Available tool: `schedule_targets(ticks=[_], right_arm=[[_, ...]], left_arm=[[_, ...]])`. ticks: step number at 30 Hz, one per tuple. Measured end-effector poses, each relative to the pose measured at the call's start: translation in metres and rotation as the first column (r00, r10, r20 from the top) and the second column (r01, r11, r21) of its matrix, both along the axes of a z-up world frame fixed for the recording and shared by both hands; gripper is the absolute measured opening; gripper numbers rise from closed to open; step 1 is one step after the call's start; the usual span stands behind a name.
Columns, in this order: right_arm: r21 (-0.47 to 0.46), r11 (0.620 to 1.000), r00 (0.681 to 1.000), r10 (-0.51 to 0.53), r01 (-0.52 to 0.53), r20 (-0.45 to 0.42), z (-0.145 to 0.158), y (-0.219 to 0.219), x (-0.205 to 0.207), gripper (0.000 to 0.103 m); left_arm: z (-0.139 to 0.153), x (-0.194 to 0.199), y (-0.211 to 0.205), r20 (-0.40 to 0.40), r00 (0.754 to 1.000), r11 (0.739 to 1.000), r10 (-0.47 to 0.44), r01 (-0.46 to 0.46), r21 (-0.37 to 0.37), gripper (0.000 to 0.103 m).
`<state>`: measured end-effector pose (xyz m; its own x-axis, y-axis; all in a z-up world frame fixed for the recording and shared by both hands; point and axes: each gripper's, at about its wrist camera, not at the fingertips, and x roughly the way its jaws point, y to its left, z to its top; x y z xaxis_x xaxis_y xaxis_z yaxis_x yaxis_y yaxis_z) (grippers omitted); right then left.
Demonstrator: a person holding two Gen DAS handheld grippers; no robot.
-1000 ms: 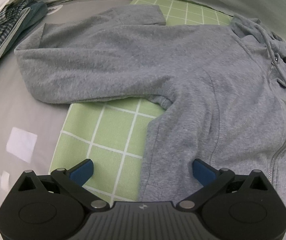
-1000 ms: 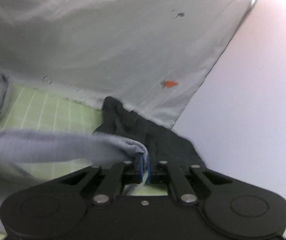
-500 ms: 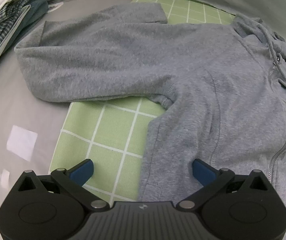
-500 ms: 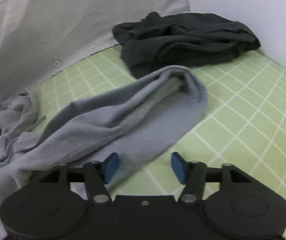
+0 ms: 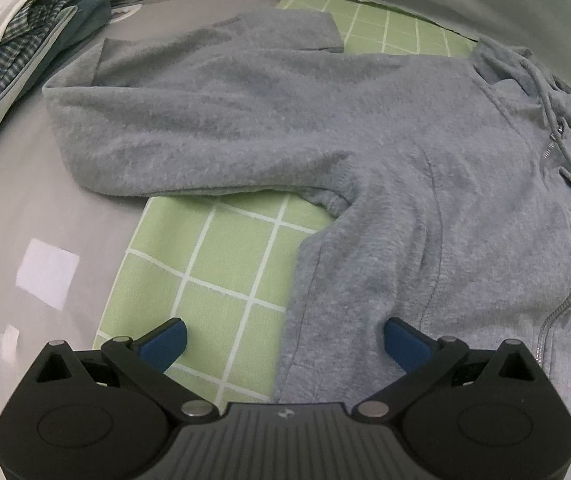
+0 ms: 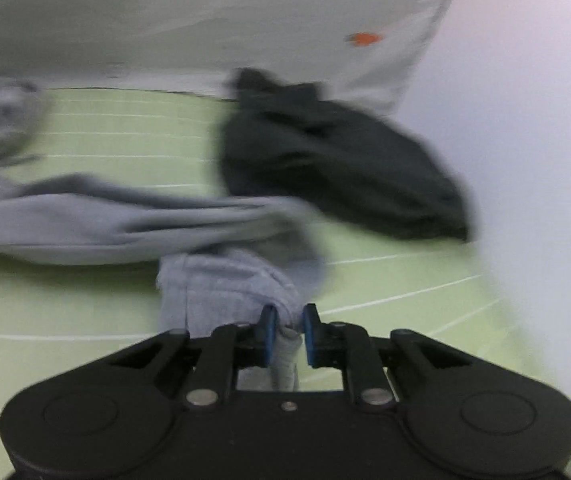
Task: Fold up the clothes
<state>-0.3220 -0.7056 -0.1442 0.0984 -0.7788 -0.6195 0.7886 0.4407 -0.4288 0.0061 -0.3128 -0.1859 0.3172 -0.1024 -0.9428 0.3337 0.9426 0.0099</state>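
Note:
A grey zip hoodie [image 5: 425, 184] lies flat on a green checked mat [image 5: 221, 264], its left sleeve [image 5: 189, 120] stretched out sideways. My left gripper [image 5: 283, 340] hangs open above the hoodie's side edge, one pad over the mat and one over the cloth, holding nothing. In the blurred right wrist view the hoodie's other sleeve [image 6: 117, 224] runs across the mat [image 6: 65, 304]. Its cuff [image 6: 225, 288] is bunched at my right gripper [image 6: 287, 328]. The right jaws are closing, with a fold of the cuff pinched between the blue pads.
A dark crumpled garment [image 6: 337, 172] lies on the mat just beyond the cuff, near a white wall [image 6: 525, 120]. Folded clothes [image 5: 13, 56] are stacked at the far left on the grey surface [image 5: 25, 208]. A pale sheet [image 6: 205, 20] with an orange mark hangs behind.
My right gripper let go of the sleeve, opened wide over it, then moved in low and closed on the cuff. The left gripper and the hoodie body stayed put.

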Motion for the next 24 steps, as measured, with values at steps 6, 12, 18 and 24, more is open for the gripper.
schedule_targets(ticks=[6,12,18,24], right_arm=[[-0.182,0.977,0.992,-0.118,0.110,-0.034,0.049,-0.063,-0.067,0.014],[-0.073,0.978,0.980,-0.195,0.197,0.040,0.032,-0.110,-0.100,0.031],[0.201,0.928,0.879,-0.364,0.314,0.309,-0.007,-0.113,-0.127,0.057],[0.296,0.888,0.808,-0.447,0.351,0.384,-0.039,-0.116,-0.120,0.080]], left_arm=[[0.000,-0.003,-0.001,-0.015,0.995,0.995,0.101,-0.101,0.009,0.103],[0.002,-0.018,-0.007,0.028,0.982,0.981,0.188,-0.189,0.038,0.103],[0.003,-0.019,-0.007,0.022,0.956,0.955,0.293,-0.293,0.041,0.103],[0.005,-0.017,-0.016,0.040,0.938,0.934,0.344,-0.346,0.089,0.103]])
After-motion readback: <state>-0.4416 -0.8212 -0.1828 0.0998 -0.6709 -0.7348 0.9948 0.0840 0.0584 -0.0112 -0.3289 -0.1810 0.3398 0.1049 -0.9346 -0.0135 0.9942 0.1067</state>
